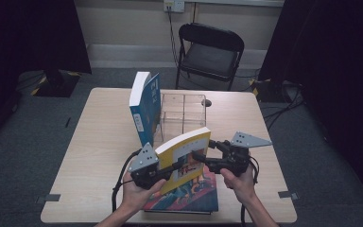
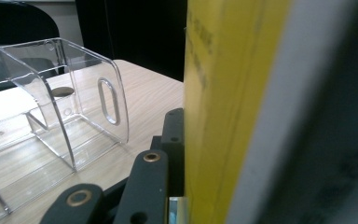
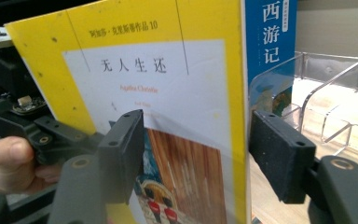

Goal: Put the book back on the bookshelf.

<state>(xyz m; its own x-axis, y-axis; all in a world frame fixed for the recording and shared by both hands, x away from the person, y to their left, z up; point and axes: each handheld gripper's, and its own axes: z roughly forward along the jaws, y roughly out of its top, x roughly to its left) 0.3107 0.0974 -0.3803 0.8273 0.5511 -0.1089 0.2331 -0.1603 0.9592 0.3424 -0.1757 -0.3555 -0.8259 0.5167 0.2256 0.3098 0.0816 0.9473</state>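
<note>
A yellow paperback (image 1: 184, 146) stands tilted on edge above a colourful book (image 1: 196, 198) that lies flat at the table's front. My left gripper (image 1: 182, 166) is shut on the yellow book's lower part; in the left gripper view one black finger (image 2: 173, 135) presses against the yellow cover (image 2: 223, 116). My right gripper (image 1: 199, 156) reaches in from the right. In the right gripper view its jaws (image 3: 196, 140) stand open in front of the yellow book (image 3: 168, 70), with one pad over the cover and one past its edge.
A blue book (image 1: 144, 106) stands upright against the left side of a clear acrylic organizer (image 1: 184, 111) at the middle of the wooden table (image 1: 104, 142). A black folding chair (image 1: 210, 52) stands beyond the table's far edge. Cables trail down from both grippers.
</note>
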